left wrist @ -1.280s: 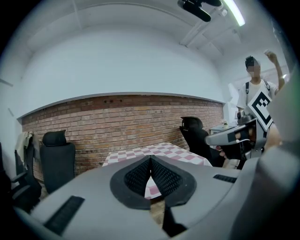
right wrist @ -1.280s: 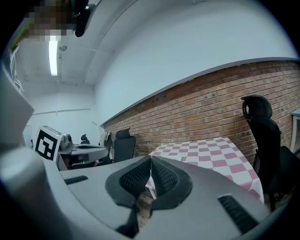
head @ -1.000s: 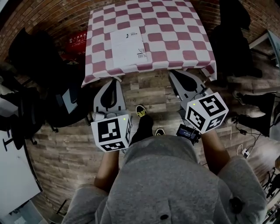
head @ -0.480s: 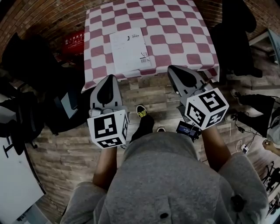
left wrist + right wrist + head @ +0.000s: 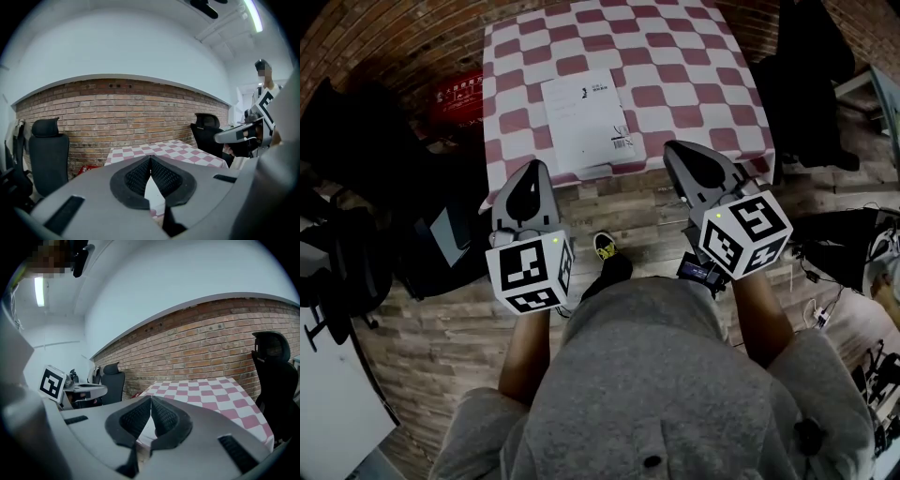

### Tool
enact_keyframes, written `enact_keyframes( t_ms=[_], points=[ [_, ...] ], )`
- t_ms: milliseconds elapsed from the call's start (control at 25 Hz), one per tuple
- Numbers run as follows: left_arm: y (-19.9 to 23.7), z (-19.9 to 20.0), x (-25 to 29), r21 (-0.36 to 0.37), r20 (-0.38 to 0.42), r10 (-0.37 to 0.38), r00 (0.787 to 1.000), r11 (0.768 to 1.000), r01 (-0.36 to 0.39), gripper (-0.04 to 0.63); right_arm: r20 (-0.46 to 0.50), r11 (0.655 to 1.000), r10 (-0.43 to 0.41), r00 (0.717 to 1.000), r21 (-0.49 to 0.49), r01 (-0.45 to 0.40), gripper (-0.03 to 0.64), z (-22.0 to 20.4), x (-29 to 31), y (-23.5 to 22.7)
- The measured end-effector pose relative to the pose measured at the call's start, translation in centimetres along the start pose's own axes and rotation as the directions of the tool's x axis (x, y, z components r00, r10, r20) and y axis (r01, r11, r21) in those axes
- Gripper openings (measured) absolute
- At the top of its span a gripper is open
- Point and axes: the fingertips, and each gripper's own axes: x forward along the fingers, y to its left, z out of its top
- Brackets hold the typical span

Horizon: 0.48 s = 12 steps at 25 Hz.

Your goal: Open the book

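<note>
Head view first: I look steeply down over my grey top [image 5: 647,394] at a table [image 5: 684,56] under a red-and-white checked cloth. The book [image 5: 586,122] lies flat and closed on the near part of the table, left of its middle, pale cover up, with a barcode by its near right corner. Its near edge sits close to the table's near edge. My left tongs [image 5: 533,167] hang just short of that edge, below the book's left corner and apart from it. My right tongs [image 5: 677,146] point at the table edge to the book's right, also clear of it. A shoe [image 5: 603,246] shows on the plank floor between the two, and a red crate [image 5: 459,92] stands by the table's far left side.

Left gripper view: the left tongs [image 5: 150,158] are pressed together at the tips with nothing caught in them. Past them I see the checked table [image 5: 161,148] in front of a brick wall [image 5: 122,112], and the book's pale cover [image 5: 152,190] shows through the slit lower down between the pads. A black chair [image 5: 47,154] stands at the left and another one [image 5: 206,129] at the right. The right tongs [image 5: 236,135] reach in from that side.

Right gripper view: the right tongs [image 5: 150,398] are likewise closed tip to tip and empty. The table [image 5: 211,392] spreads ahead and to the right, a black chair [image 5: 271,366] beside it. The left tongs [image 5: 89,390] with their marker cube [image 5: 51,382] show at the left.
</note>
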Motion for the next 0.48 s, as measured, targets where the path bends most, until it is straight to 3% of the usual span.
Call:
enact_keyframes(
  t_ms=[480],
  points=[
    [4.7,-0.2,2.0,-0.047,0.000,0.005,1.000,0.999,-0.005,0.009,-0.022,0.998,-0.048,0.999,-0.051,0.047,0.025,1.5,3.2,0.4]
  ],
)
